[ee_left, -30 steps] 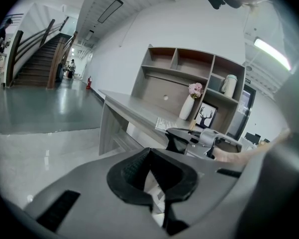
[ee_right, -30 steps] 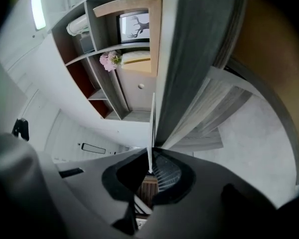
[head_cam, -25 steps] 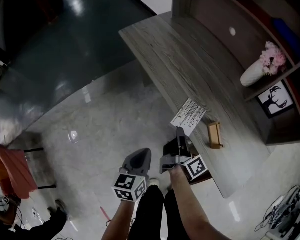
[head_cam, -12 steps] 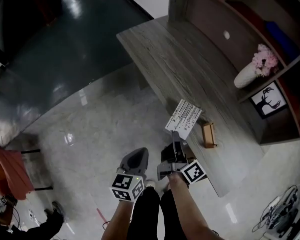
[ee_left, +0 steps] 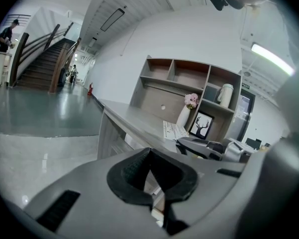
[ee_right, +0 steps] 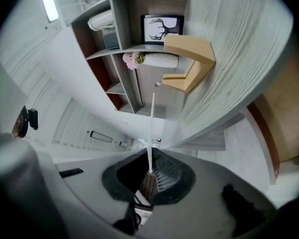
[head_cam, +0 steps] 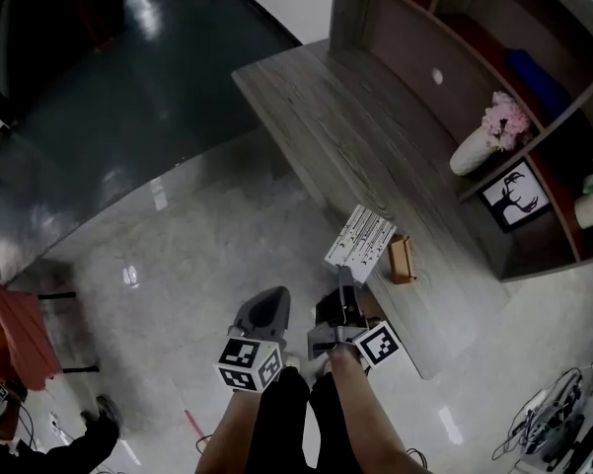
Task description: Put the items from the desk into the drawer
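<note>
Right gripper [head_cam: 342, 286]: clamped on near edge of white card [head_cam: 360, 237], held ahead over desk [head_cam: 345, 126] edge, likely for carrying to drawer. Left gripper [head_cam: 265, 307]: jaws closed, empty, alongside.

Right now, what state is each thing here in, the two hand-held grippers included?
Left hand-held gripper: shut, empty.
Right hand-held gripper: shut on the white card.
White card: gripped by one edge, held in the air.
Wooden stand: resting on the desk, untouched.
Vase: upright, holding pink flowers.
</note>
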Tool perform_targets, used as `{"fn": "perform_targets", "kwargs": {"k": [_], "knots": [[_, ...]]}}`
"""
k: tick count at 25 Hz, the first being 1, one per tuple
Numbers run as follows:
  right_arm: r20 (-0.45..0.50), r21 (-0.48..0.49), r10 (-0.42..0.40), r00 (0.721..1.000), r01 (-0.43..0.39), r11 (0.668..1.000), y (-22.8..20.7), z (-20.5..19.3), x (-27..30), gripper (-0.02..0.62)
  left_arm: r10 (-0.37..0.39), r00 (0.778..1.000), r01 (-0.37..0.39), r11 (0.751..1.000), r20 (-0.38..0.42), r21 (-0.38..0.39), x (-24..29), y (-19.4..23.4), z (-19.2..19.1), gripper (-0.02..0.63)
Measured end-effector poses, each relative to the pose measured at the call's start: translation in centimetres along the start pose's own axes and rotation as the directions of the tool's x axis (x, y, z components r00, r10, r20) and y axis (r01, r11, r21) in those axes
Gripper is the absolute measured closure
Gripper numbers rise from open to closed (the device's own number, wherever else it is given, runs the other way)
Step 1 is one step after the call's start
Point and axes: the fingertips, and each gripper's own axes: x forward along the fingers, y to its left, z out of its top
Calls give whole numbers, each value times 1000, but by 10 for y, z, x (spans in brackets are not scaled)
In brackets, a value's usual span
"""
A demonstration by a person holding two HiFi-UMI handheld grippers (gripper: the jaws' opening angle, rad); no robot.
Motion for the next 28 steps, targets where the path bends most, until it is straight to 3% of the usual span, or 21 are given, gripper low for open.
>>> {"fn": "perform_targets", "kwargs": {"k": [13,28], "knots": [[-19,-2,3,1000,-3,1000,36,-7,-52,571,-43,999,43,998,-10,44,-32,-33,3,595],[-8,16,-48,999,48,999,19,-23,-109,571,-106,992,109,993,-62,55,-48,-53,-30,595]]}}
